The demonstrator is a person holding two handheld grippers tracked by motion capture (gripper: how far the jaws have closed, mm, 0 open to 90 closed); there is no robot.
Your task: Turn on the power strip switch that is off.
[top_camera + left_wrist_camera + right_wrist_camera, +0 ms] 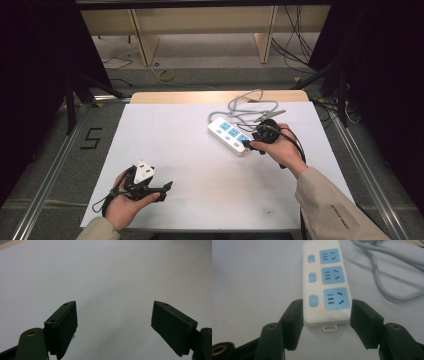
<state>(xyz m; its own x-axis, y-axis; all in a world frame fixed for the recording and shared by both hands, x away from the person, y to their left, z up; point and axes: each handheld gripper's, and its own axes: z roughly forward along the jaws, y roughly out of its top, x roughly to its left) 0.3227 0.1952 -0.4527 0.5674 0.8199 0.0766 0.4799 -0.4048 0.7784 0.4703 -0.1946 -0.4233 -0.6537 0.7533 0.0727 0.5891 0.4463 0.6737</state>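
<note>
Straddling the near end of the white power strip, the right gripper has its fingers set wide, one on each long side of the strip's body. In the right gripper view the pads stand just beside the casing; whether they actually touch it cannot be told, and no squeeze is visible. The strip's small mounting tab sits midway between the two fingers.

Power strip: three blue sockets in a row, each with a blue switch beside it, lying flat on the white tabletop. In the high view it lies right of centre, angled, with its near end at the right gripper. Its grey cable loops away toward the far edge of the tabletop.

Left gripper: fingers spread wide, nothing between them, bare tabletop beneath. In the high view it rests in the person's left hand at the near left corner, well apart from the strip, with its grey three-cornered plate facing up.

The right hand holds its gripper from the right side of the tabletop, sleeve entering from the bottom edge.
</note>
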